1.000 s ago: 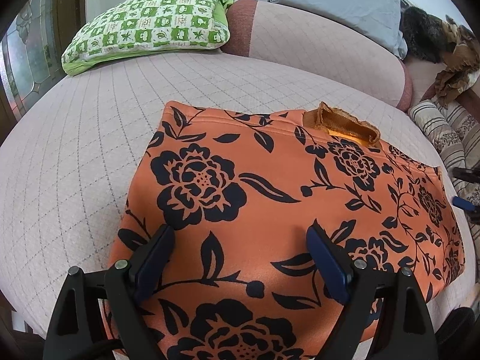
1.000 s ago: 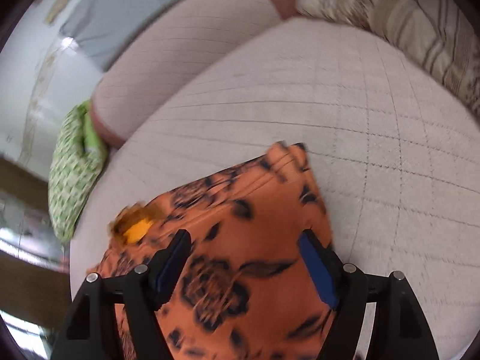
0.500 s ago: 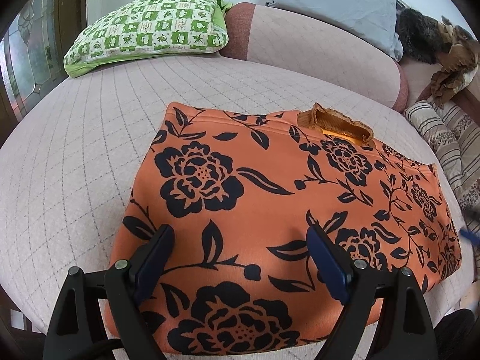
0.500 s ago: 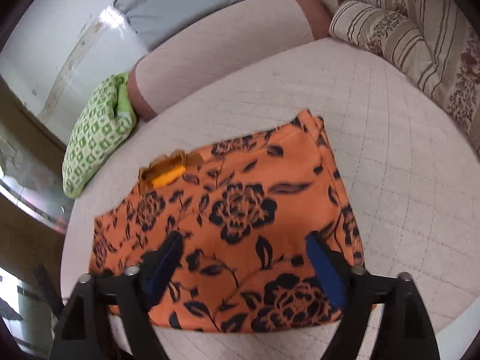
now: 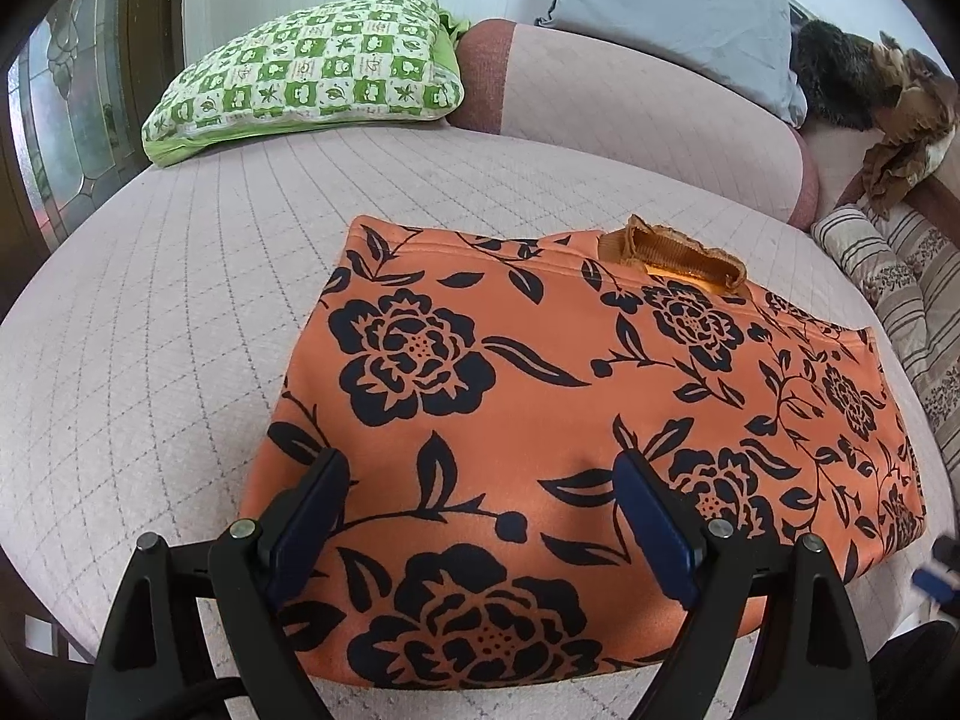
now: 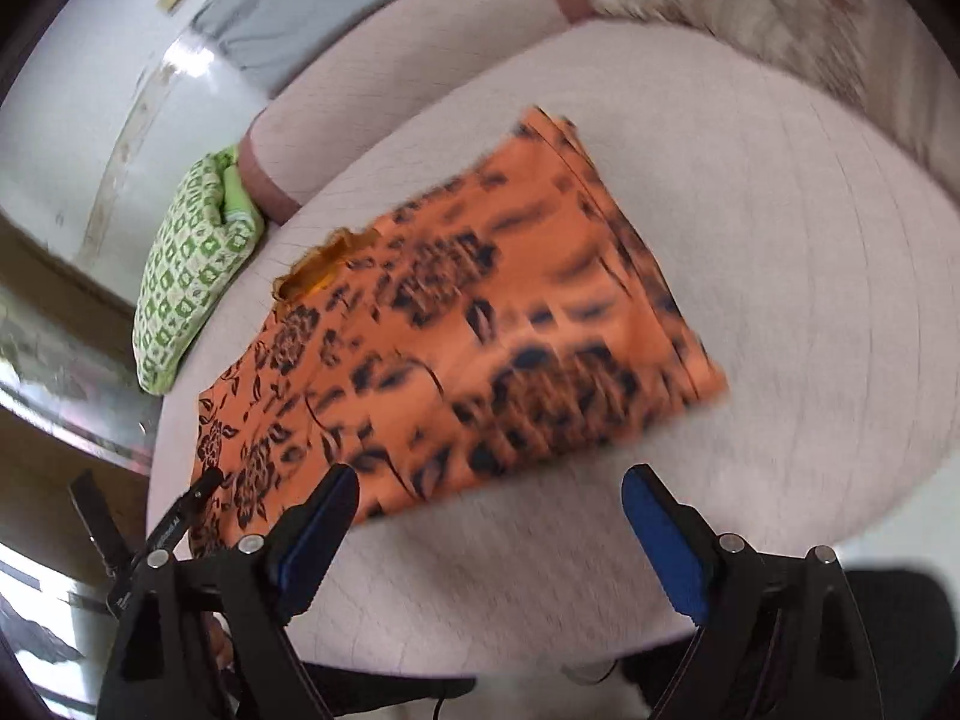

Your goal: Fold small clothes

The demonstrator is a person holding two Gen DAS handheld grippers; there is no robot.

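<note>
Orange floral garment (image 5: 540,408) lies folded flat mid-bed, waistband toward green pillow (image 5: 312,66). Your left gripper (image 5: 480,516) gapes over near edge, gripping nothing. Your right gripper (image 6: 486,531), spread wide, empty, sits off garment's near edge; fold looks finished.

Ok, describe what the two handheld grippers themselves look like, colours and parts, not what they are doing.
Both look alike. The left gripper has two black plastic triangular finger arms with cut-out openings, silver bolt heads on top, and dark blue flat pads on the inner faces; a black cable shows at its base. The right gripper has the same black arms and silver bolts, with brighter blue pads.
</note>
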